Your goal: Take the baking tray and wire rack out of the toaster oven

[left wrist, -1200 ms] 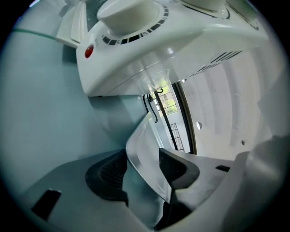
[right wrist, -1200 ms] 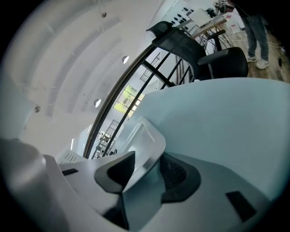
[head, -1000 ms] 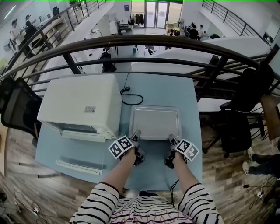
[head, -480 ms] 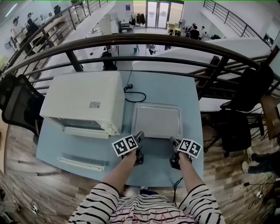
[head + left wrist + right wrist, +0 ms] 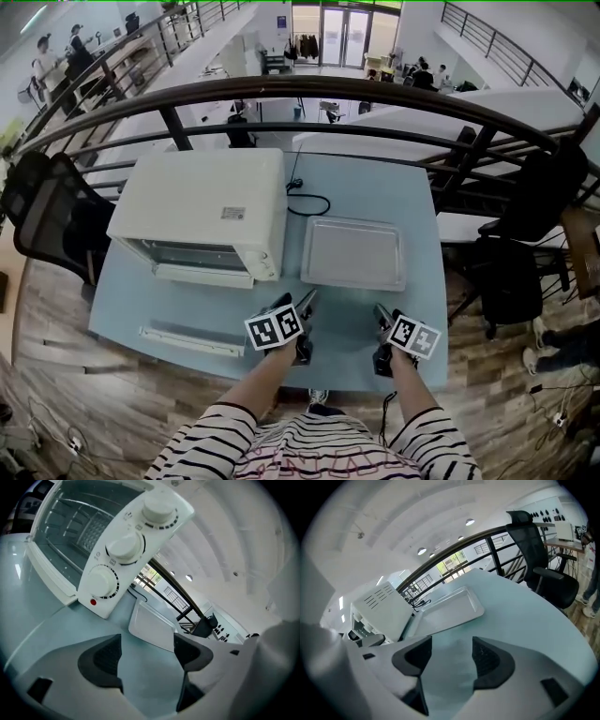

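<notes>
Already out: tray (image 5: 353, 253), flat on desk (image 5: 347, 323), right of oven (image 5: 202, 202). Inside open oven: rack (image 5: 89, 524), ahead-left of left gripper (image 5: 307, 302), which was nearer than right gripper (image 5: 382, 312); long axis ran across mouth. Both grippers' jaws had just opened wide, nothing between.

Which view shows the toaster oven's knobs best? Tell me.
The left gripper view: the three knobs face it, close and sharp, on the toaster oven's front panel. The head view looks down on the oven's top, hardly showing them. The right gripper view shows mostly its vented side.
</notes>
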Available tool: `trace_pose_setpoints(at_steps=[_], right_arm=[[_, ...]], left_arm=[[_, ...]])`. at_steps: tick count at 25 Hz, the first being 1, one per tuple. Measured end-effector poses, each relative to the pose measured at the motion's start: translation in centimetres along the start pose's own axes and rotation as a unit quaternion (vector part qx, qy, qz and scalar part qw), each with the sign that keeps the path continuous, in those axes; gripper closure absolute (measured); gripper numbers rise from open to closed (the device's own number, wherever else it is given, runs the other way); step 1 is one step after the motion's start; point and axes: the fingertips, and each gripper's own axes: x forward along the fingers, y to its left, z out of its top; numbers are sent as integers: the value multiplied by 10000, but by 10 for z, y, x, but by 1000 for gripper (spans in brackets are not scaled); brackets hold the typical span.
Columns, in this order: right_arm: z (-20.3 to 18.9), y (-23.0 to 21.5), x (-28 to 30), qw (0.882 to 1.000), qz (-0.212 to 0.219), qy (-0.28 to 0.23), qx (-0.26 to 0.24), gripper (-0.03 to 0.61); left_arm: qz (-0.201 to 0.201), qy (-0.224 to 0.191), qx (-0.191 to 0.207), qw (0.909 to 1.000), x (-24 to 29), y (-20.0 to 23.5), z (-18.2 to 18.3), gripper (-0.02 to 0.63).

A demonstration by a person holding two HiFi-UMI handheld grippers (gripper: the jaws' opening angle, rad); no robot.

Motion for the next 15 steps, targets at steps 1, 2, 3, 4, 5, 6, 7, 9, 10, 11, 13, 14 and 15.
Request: trace_pose_setpoints(at_steps=[1,2,3,4,5,6,7,9,10,11,13,14,15], right_arm=[[-1,8,-7,9999,21,-92,-83,299],[-3,18,-13,9997,50,-186,-153,299],[-6,28,-19,9993,87,-279,-212,299],[-9,39,-25,9989,128,-367,-267,299],[-13,52,-31,9983,171,-448,-340,299],[-16,65,-36,9974,214,-527,-444,299],[-20,78,-42,9961,256,-615,-578,299],[-27,107,-55,9923,331,-844,-844,301],[-30,122,-62,9900,363,-977,-956,301],[-35,137,-69,9873,398,-1108,-1064,301],[-45,170,-84,9816,488,-1336,-1274,301],[-51,185,-92,9784,539,-1438,-1384,301],[-57,200,-98,9747,586,-1537,-1511,301]], left_arm=[[-78,-60,102,9999,-11,-2,3,284],[-140,-126,231,9996,-22,-3,6,284],[-180,-197,381,9989,-35,-3,10,284],[-198,-272,541,9980,-48,-2,14,284],[-200,-355,697,9967,-61,0,18,285],[-195,-441,840,9953,-74,3,22,285],[-186,-527,966,9938,-87,5,26,285],[-154,-703,1176,9905,-114,13,34,285],[-128,-791,1276,9886,-128,17,39,285],[-100,-871,1378,9866,-144,23,43,285],[-63,-1007,1583,9822,-176,34,49,285],[-49,-1074,1680,9799,-193,40,52,285],[-30,-1147,1770,9775,-209,45,54,285]])
